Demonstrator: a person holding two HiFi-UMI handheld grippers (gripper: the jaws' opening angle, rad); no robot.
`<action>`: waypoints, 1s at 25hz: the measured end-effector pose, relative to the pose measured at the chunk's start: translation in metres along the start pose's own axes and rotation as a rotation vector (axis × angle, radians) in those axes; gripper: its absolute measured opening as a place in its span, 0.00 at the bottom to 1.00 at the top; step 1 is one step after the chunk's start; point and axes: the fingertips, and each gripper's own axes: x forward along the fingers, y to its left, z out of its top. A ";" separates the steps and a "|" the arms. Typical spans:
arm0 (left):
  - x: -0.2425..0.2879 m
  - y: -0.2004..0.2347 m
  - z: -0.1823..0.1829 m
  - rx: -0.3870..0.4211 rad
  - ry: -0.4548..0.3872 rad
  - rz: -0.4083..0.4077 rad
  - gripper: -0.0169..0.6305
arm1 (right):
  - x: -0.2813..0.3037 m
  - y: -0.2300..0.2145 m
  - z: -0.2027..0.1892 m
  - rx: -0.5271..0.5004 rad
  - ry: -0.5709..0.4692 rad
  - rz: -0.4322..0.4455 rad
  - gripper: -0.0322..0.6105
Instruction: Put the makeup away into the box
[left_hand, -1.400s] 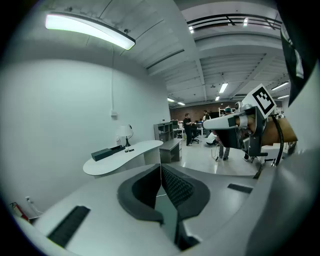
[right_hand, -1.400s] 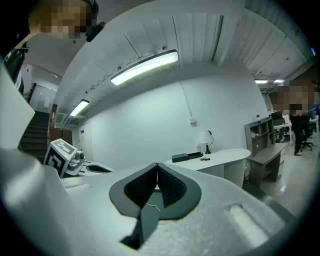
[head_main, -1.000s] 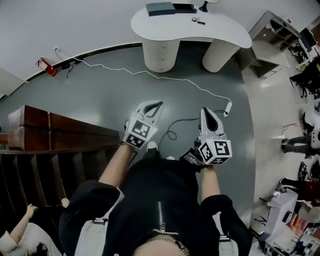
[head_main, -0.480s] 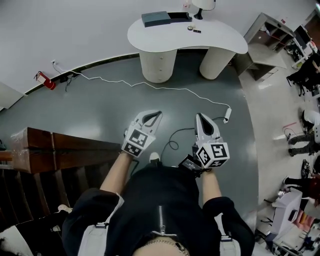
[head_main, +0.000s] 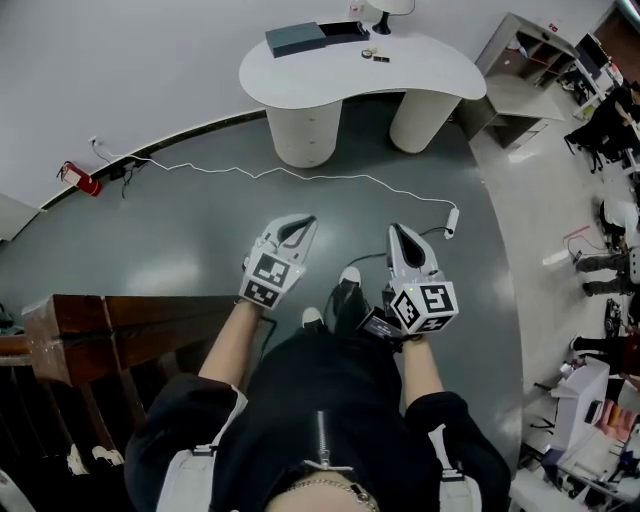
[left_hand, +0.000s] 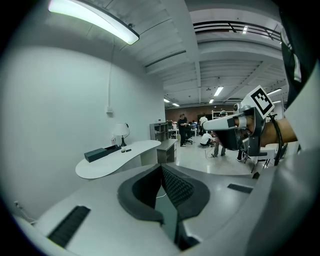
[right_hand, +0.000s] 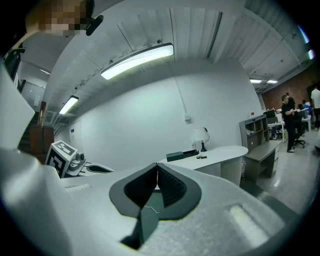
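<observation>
A dark flat box (head_main: 296, 39) lies at the back of a white curved table (head_main: 330, 80), far ahead of me. Beside it are small makeup items (head_main: 372, 54) and a lamp (head_main: 385, 10). My left gripper (head_main: 301, 222) and right gripper (head_main: 394, 233) are held over the grey floor, side by side, pointing at the table. Both are shut with nothing between the pads. In the left gripper view the box (left_hand: 97, 154) sits beyond my shut left gripper (left_hand: 161, 167). The right gripper view shows the box (right_hand: 177, 155) past my shut right gripper (right_hand: 157, 167).
A white cable (head_main: 300, 175) snakes over the floor between me and the table. A dark wooden railing (head_main: 110, 320) stands at my left. A grey shelf desk (head_main: 520, 70) is to the right of the table, with people further off at the right edge.
The view has shifted toward the table, and the wooden railing has slid back and down at the left. Both grippers stay shut and empty, held out in front.
</observation>
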 end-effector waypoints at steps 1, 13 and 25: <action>0.003 0.001 -0.001 -0.001 0.003 -0.001 0.05 | 0.002 -0.003 0.000 0.004 -0.001 -0.004 0.06; 0.076 0.053 0.001 0.009 0.045 -0.004 0.05 | 0.084 -0.047 0.000 0.039 0.017 0.022 0.06; 0.179 0.137 0.034 -0.039 0.069 0.016 0.05 | 0.205 -0.125 0.040 0.054 0.033 0.049 0.06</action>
